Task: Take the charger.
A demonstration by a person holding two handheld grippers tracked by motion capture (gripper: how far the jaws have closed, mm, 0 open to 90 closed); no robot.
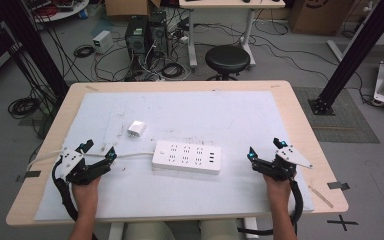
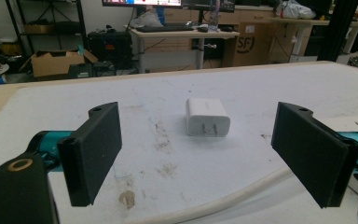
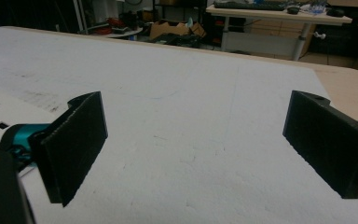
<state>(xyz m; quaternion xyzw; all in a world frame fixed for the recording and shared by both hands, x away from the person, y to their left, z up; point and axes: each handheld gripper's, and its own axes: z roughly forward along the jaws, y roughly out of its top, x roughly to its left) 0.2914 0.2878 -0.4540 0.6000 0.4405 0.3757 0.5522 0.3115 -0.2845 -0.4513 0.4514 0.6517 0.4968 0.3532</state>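
Since the white charger (image 2: 207, 116) lies straight ahead of the left gripper (image 1: 97, 152), prongs toward it and centred between its wide, empty jaws, that hand is nearer; the right gripper (image 1: 266, 151), also wide and empty, sits beyond the power strip (image 1: 187, 157).

A: Room ahead of left gripper (image 2: 200, 154)?
B: Mat (image 1: 190, 107) bare betw. open jaws up to charger (image 2: 207, 116), which sits dead ahead. Cord (image 1: 130, 155) runs across just under the jaws.
A: Right gripper (image 3: 196, 149)?
B: Open, nothing betw. jaws, bare mat fwd to far edge. Power strip (image 1: 186, 157) blocks mid-table betw. both grippers; gap each side.
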